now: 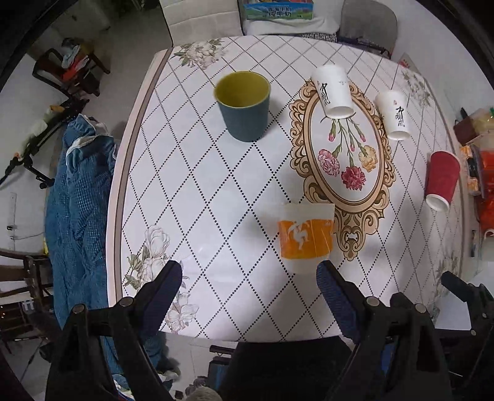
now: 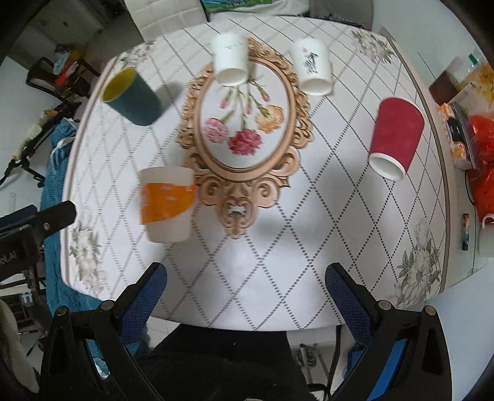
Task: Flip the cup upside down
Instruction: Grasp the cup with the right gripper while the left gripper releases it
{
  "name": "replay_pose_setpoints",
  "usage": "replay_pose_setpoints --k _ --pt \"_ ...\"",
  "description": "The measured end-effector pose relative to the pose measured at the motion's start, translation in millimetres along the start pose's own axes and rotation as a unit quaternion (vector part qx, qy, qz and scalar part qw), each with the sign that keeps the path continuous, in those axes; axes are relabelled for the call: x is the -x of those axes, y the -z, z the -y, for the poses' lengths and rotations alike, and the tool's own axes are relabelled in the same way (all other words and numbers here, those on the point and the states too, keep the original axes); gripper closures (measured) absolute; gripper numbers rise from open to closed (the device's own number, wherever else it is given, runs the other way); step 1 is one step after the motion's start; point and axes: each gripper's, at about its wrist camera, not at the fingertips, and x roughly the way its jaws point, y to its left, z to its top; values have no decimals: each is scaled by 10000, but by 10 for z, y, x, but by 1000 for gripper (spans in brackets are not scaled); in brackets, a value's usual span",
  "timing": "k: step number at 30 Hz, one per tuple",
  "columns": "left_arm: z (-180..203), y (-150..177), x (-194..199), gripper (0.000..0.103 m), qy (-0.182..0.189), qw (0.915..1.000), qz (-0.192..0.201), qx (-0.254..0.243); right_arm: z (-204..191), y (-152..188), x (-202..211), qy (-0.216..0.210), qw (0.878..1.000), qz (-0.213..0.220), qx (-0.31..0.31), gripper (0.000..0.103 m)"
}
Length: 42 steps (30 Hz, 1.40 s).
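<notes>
Several cups stand on the patterned table (image 1: 197, 185). A teal cup with a yellow inside (image 1: 243, 105) stands upright, mouth up, at the far left; it also shows in the right wrist view (image 2: 132, 95). A translucent cup with an orange band (image 1: 306, 237) stands near the front, wide end up; it also shows in the right wrist view (image 2: 167, 203). Two white paper cups (image 1: 332, 91) (image 1: 394, 114) and a red paper cup (image 1: 441, 179) stand with rims down. My left gripper (image 1: 250, 277) is open, just short of the orange-band cup. My right gripper (image 2: 245, 277) is open and empty over the front edge.
A blue cloth (image 1: 77, 216) hangs over a chair left of the table. Orange bags and boxes (image 2: 481, 148) crowd the right side. A chair and cushions (image 1: 278, 15) sit behind the table. The left gripper's body (image 2: 31, 228) shows at the left edge of the right wrist view.
</notes>
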Motion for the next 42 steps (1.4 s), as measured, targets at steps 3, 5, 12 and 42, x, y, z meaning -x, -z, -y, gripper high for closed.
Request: replay_pose_setpoints --k 3,5,12,42 --pt "-169 68 47 14 58 9999 72 102 -132 22 72 11 9999 62 94 0" --pt "-270 96 30 14 92 9998 80 170 -234 33 90 64 9997 86 201 0" --pt "-664 244 -206 14 118 9981 -29 610 -569 -38 68 332 9957 -2 859 0" --pt "-1252 482 -1297 7 -41 9679 -1011 2302 -1479 524 -1033 2500 3254 276 9115 1"
